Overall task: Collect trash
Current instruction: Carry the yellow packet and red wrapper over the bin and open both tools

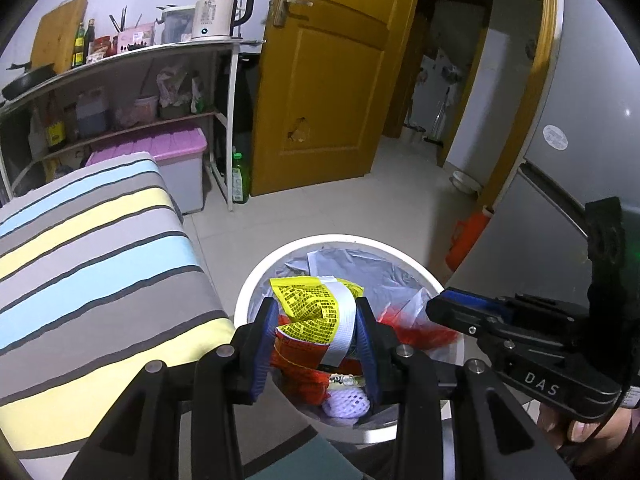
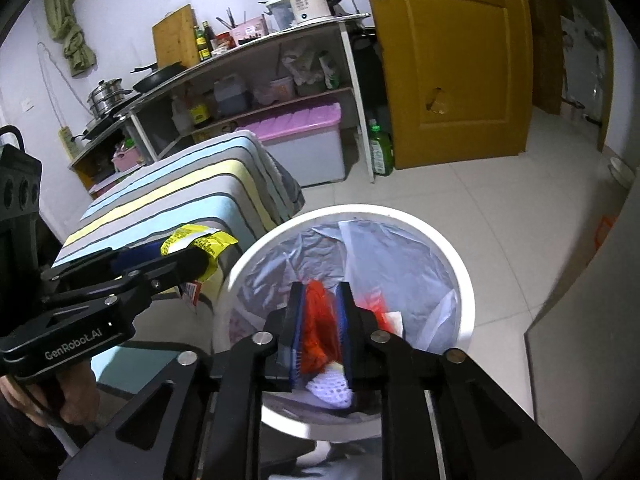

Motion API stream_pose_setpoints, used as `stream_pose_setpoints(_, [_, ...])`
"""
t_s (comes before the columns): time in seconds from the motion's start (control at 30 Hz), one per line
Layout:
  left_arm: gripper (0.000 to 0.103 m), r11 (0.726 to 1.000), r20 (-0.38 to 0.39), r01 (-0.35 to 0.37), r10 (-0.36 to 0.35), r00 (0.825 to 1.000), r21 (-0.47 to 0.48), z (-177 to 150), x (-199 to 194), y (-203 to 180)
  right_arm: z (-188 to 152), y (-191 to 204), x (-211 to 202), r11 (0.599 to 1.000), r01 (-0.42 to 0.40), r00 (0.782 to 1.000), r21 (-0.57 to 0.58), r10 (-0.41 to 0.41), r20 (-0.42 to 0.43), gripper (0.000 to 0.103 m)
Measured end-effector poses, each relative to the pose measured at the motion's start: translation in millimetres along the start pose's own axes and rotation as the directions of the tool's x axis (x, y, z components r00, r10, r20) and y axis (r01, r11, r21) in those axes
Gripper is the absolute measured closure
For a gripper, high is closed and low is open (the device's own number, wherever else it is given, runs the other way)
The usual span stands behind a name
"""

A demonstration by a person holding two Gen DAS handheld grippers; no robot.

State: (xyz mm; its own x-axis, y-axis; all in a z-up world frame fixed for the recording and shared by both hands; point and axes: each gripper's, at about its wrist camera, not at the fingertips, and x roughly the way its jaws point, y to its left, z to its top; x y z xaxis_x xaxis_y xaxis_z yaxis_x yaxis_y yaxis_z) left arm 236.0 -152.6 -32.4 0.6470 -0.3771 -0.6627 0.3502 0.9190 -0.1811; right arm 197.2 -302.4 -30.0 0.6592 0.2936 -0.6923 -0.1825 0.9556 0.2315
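A white round trash bin (image 1: 256,276) with a grey liner stands on the floor beside the striped table; it also shows in the right wrist view (image 2: 460,264). My left gripper (image 1: 316,312) is shut on a crumpled yellow and red wrapper (image 1: 312,308) and holds it over the bin's near rim. The wrapper also shows in the right wrist view (image 2: 200,244). My right gripper (image 2: 320,300) is shut on a red mesh bag (image 2: 318,328) over the bin's mouth. A white foam net (image 2: 330,388) lies below it in the bin.
A table with a striped cloth (image 1: 80,248) stands left of the bin. A shelf rack (image 1: 224,120) with a kettle (image 1: 218,10) and a pink-lidded box (image 1: 180,148) is behind. A wooden door (image 1: 332,80) and a grey fridge (image 1: 580,100) stand around the tiled floor.
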Motion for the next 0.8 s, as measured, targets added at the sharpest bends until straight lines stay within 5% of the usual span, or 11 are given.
stream_pose_setpoints(0.13, [0.064,1.000,-0.007,0.011,-0.011,1.000,-0.002,0,5,2,-2,-2,0,1.000,0.004,1.000,0.006,-0.004,0.001,0.075])
stream_pose_setpoints(0.8, [0.060,1.000,0.065,0.024,-0.023,0.998,-0.001,-8,-34,2,-5,16,-35,1.000,0.007,0.997,-0.020,-0.005,0.076,0.075])
